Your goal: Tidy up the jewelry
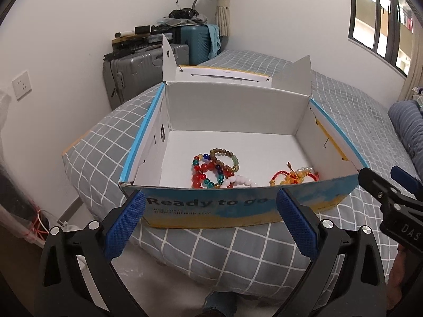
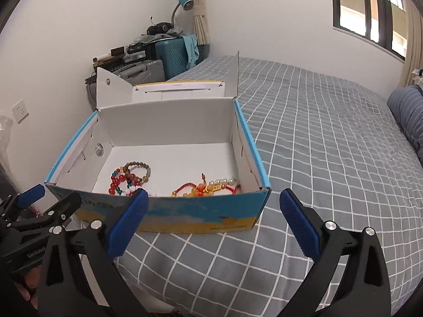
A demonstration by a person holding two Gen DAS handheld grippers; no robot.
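You are in a bedroom with white walls, a window on the right and a bed (image 2: pixel 317 158) covered in a grey sheet with white checks. An open cardboard box (image 1: pixel 238 206) sits on the bed near its edge, its lid folded back and a blue and yellow front panel facing you. Suitcases (image 1: pixel 132 71) stand against the wall behind it.

The jewelry lies on the white floor of the box, toward the front wall. On the left is a tangle of bead bracelets (image 1: pixel 214 169) in red, blue, brown, green and white. Just to its right, apart from it, lies a red cord bracelet (image 1: pixel 293 175) with amber and pearl beads.

Your left gripper (image 1: pixel 211 224) hangs in front of the box's front panel with its blue pads spread wide; it holds nothing and touches nothing. Your right gripper (image 2: pixel 214 224) is also wide open and empty, poised before the box's right front corner, above the sheet. Each gripper shows at the edge of the other's view, side by side.
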